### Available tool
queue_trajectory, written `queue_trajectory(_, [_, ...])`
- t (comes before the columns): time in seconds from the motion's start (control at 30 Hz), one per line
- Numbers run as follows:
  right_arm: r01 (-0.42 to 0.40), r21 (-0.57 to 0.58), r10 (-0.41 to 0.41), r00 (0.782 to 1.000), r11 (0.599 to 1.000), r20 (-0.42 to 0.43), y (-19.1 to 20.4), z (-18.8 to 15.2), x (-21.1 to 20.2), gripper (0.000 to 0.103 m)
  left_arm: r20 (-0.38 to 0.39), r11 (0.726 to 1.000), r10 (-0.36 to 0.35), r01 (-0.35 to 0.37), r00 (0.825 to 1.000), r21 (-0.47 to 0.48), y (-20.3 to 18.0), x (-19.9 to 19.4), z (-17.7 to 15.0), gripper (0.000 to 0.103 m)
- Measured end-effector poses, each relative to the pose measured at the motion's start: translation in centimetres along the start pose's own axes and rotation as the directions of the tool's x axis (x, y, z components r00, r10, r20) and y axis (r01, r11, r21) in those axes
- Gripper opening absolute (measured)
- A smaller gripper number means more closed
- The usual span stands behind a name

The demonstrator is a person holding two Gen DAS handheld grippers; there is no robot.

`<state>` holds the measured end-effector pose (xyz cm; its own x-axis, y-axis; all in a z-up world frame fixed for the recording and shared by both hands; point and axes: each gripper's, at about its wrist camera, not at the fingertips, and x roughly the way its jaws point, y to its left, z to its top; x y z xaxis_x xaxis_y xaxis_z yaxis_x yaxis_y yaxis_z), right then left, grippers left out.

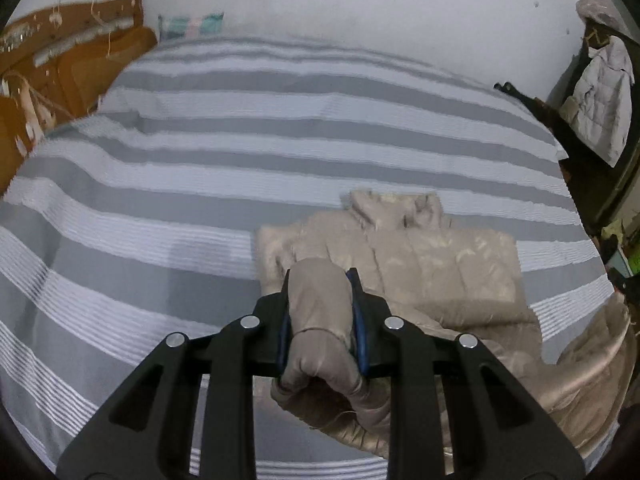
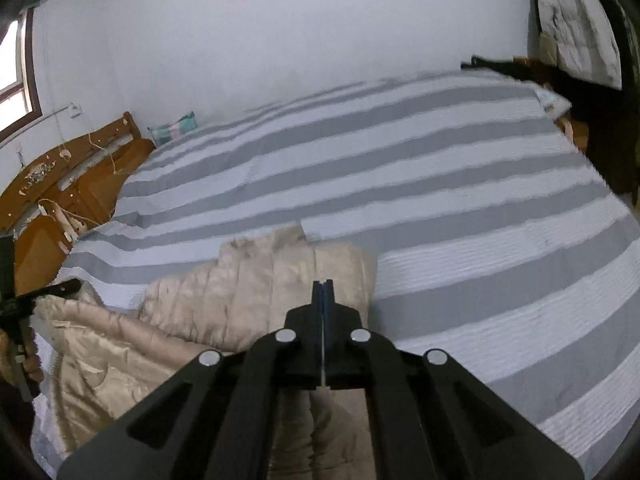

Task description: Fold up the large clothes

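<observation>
A beige puffer jacket [image 1: 420, 264] lies on a grey and white striped bed [image 1: 240, 152], collar toward the wall. My left gripper [image 1: 320, 280] is shut on a thick bunch of the jacket's fabric, a sleeve or hem end [image 1: 320, 320], and holds it above the bed at the jacket's near left. In the right wrist view the jacket [image 2: 256, 284] lies left of centre. My right gripper [image 2: 322, 285] is shut, fingers pressed together over the jacket's right part; I see no fabric between the tips, though jacket fabric passes under its body. The left gripper's arm [image 2: 44, 292] shows at the left edge.
A wooden headboard [image 1: 72, 56] with hanging cords stands at the left, with a striped pillow [image 1: 190, 24] by the wall. A white padded coat [image 1: 600, 104] hangs on dark furniture at the right. The bedspread [image 2: 460, 200] stretches far and right of the jacket.
</observation>
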<state>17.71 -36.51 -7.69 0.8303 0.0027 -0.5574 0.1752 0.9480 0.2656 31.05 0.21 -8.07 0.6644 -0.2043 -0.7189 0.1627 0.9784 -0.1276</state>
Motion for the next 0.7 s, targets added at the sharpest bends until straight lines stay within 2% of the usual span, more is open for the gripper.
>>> queue_trajectory(0.13, [-0.002, 0.032, 0.003, 1.000, 0.999, -0.012, -0.4, -3.5, -3.1, 0.000, -0.006, 1.000, 0.008, -0.008, 1.000, -0.006, 0.9, -1.4, -3.1, 0.025])
queue_trajectory(0.27, [0.019, 0.018, -0.017, 0.995, 1.000, -0.095, -0.7, -8.5, -5.0, 0.000, -0.020, 0.999, 0.041, -0.041, 0.999, 0.023, 1.1, -3.5, -6.6, 0.025])
queue_trajectory(0.4, [0.031, 0.026, -0.026, 0.981, 0.999, -0.190, -0.7, -13.4, -5.4, 0.000, -0.048, 0.999, 0.028, -0.027, 0.998, 0.022, 1.6, -6.0, -10.1, 0.025])
queue_trajectory(0.57, [0.049, 0.106, -0.026, 0.978, 0.993, -0.209, -0.7, -18.9, -8.1, 0.008, -0.068, 0.997, 0.064, -0.061, 0.996, 0.054, 1.2, -8.0, -13.7, 0.025])
queue_trajectory(0.6, [0.053, 0.131, -0.024, 0.977, 0.990, -0.214, -0.9, -20.1, -8.5, 0.038, -0.076, 0.996, 0.069, -0.065, 0.995, 0.054, 1.4, -8.4, -14.8, 0.026])
queue_trajectory(0.67, [0.087, 0.151, -0.053, 0.974, 0.985, -0.218, -1.0, -22.5, -9.6, 0.081, -0.087, 0.996, 0.071, -0.067, 0.994, 0.051, 1.9, -8.8, -16.1, 0.026])
queue_trajectory(0.7, [0.090, 0.149, -0.056, 0.975, 0.985, -0.217, -0.9, -23.6, -10.2, 0.082, -0.098, 0.996, 0.076, -0.071, 0.992, 0.048, 2.3, -8.9, -16.8, 0.027])
